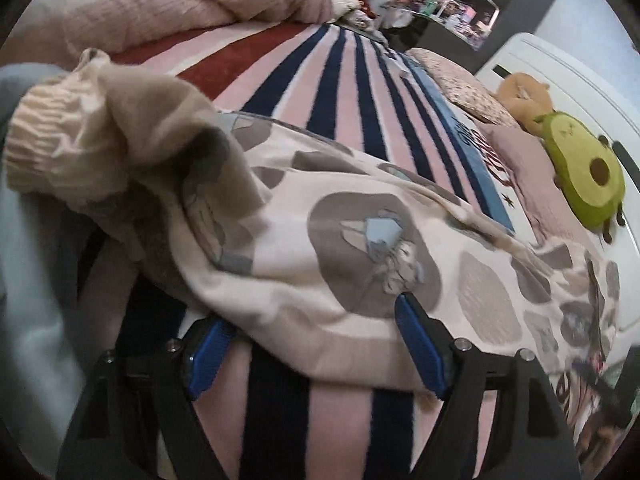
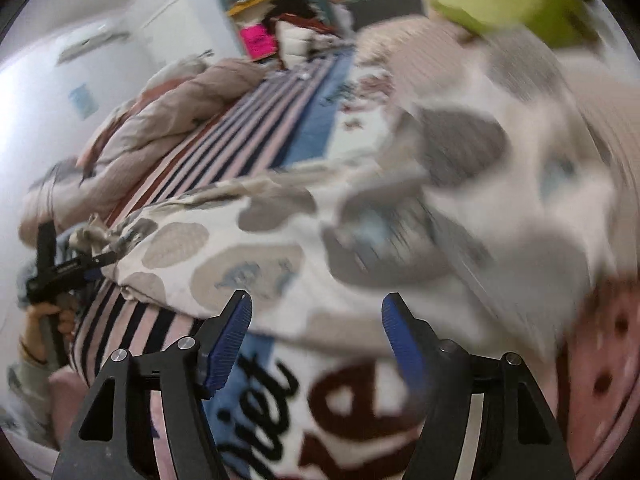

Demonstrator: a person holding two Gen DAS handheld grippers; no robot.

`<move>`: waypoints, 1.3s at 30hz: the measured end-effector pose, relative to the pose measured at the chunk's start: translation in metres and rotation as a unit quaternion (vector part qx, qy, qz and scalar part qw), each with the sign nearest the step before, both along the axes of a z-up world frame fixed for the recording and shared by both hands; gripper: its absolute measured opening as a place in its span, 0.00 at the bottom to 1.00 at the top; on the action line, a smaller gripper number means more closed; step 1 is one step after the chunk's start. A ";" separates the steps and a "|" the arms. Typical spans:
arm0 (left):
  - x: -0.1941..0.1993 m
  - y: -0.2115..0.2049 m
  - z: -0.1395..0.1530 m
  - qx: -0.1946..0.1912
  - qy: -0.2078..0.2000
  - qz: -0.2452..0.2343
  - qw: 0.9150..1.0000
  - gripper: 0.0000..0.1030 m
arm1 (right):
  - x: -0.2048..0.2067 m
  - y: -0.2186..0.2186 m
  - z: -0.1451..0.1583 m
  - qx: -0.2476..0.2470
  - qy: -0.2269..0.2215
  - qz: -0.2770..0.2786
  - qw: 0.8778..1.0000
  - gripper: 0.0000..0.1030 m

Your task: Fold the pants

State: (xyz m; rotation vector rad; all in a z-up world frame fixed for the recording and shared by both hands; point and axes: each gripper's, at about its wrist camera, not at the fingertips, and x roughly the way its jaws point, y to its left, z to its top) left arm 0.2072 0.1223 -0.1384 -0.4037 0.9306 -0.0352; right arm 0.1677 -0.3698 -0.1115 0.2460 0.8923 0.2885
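The pants (image 1: pixel 360 248) are cream with grey blotches and lie spread across the striped bed; a ribbed cuff (image 1: pixel 52 140) bunches up at the left. My left gripper (image 1: pixel 316 320) is open, its blue pads at the pants' near edge, nothing held. In the right wrist view the pants (image 2: pixel 280 248) lie ahead, blurred at the right. My right gripper (image 2: pixel 316 312) is open and empty just in front of their near edge. The left gripper shows there too (image 2: pixel 80 268), at the pants' far-left end.
A striped blanket (image 1: pixel 340 88) covers the bed. A crumpled pink duvet (image 1: pixel 180 4) lies at the back. An avocado plush (image 1: pixel 584 172) and a brown toy (image 1: pixel 520 92) sit by the white headboard. Printed bedding with lettering (image 2: pixel 320 408) lies under my right gripper.
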 end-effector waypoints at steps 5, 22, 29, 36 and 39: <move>0.015 0.004 0.002 0.023 -0.022 0.012 0.999 0.73 | -0.006 -0.007 -0.020 0.032 0.011 -0.024 0.999 0.65; 0.002 -0.007 0.058 0.129 -0.135 0.022 0.982 0.06 | 0.061 0.013 -0.036 0.107 -0.033 -0.057 0.992 0.62; -0.001 -0.007 0.062 0.145 -0.144 0.023 0.979 0.05 | 0.072 0.008 -0.045 0.121 -0.022 -0.085 0.989 0.05; -0.015 -0.003 0.065 0.149 -0.144 0.021 0.978 0.05 | 0.052 0.000 -0.036 0.145 -0.036 -0.074 0.986 0.02; -0.015 -0.002 0.059 0.149 -0.130 0.018 0.980 0.05 | 0.052 0.000 -0.035 0.147 -0.030 -0.066 0.986 0.02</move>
